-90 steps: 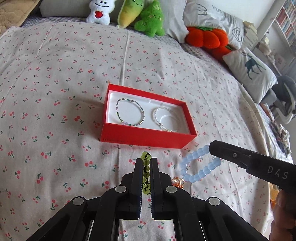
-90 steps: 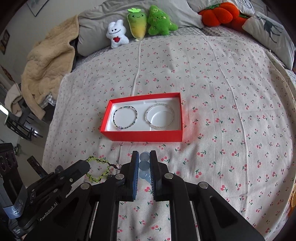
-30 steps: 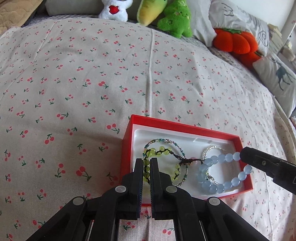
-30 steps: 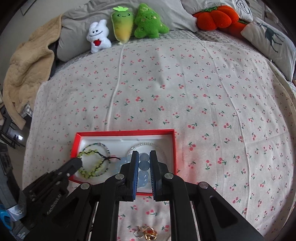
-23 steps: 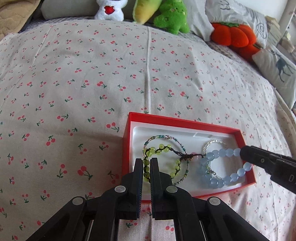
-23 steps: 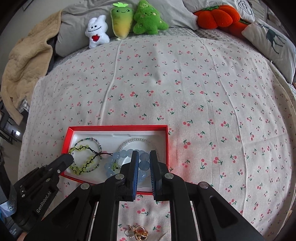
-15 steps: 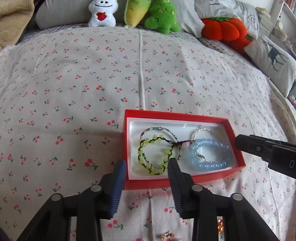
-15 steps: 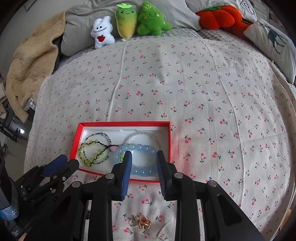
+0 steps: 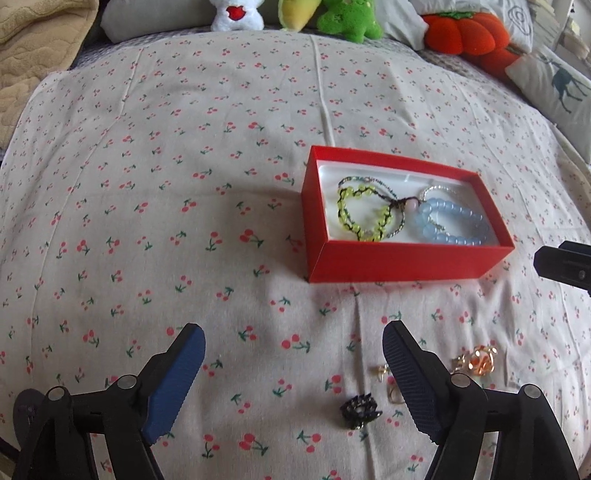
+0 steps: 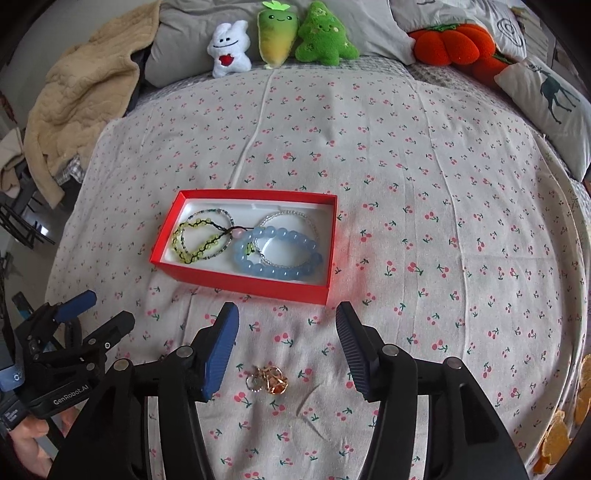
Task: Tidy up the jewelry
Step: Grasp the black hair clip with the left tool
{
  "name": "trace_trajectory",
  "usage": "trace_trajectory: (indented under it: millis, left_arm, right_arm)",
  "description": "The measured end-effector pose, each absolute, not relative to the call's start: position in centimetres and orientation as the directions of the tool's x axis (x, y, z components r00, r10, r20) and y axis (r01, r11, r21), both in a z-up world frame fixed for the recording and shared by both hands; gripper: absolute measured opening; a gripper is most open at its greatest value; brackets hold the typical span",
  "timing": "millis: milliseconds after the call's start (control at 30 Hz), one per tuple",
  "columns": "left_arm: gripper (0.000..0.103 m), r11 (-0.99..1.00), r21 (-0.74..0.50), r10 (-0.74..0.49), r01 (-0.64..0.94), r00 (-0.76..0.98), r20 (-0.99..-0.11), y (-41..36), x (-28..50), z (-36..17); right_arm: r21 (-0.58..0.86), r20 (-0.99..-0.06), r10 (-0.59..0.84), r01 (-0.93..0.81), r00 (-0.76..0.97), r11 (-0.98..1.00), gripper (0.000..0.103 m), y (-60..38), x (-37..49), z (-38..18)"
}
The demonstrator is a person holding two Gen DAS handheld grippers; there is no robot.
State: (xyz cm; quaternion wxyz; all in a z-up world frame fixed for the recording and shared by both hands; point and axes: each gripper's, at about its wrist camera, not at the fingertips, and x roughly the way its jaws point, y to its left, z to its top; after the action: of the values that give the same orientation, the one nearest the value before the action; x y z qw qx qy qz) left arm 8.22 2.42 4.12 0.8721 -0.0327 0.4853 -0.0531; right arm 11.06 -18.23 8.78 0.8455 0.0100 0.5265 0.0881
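Ahead of me a cherry-print bedspread (image 10: 406, 166) covers the bed. Along its far edge I see a white plush (image 10: 229, 50), a yellow-green carrot plush (image 10: 277, 33) and a green tree plush (image 10: 322, 35) in a row, leaning on a grey pillow (image 10: 184, 40). To the right sits an orange pumpkin cushion (image 10: 452, 44), with a deer-print pillow (image 10: 550, 99) just beyond it. A tan quilted blanket (image 10: 81, 103) is heaped at the far left corner.
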Motion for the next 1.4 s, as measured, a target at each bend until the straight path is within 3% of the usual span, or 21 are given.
trace_trajectory:
  millis: [167,600,900,1067,1400]
  left_arm:
    - [0.085,0.990,-0.130,-0.139,0.053,0.483,-0.865,3.0,7.3,3.0]
    - [0.086,0.977,-0.215,-0.193,0.001,0.447,-0.874,4.1,5.3,0.4]
    - [0.086,0.982,-0.185,-0.179,0.029,0.432,-0.884,2.1,3.5,-1.2]
    - [0.086,0.994,-0.100,-0.104,0.034,0.477,-0.873,0.9,2.9,-2.0]
    - [0.089,0.994,-0.020,-0.082,0.109,0.606,-0.791,-0.3,1.7,-3.0]
  right_arm:
    - [0.091,-0.888,0.153,-0.161,0.434,0.983,0.066,-18.2,9.7,8.3]
    - [0.035,-0.926,0.102,-0.187,0.363,0.982,0.067,-18.5,7.5,4.4]
    - [-0.025,-0.948,0.052,-0.236,0.313,0.972,0.067,-19.2,5.0,1.4]
    - [-0.093,-0.948,0.005,-0.292,0.317,0.952,0.068,-18.8,3.7,-0.2]
    - [-0.139,-0.927,-0.031,-0.264,0.374,0.955,0.100,-20.1,3.5,-1.5]
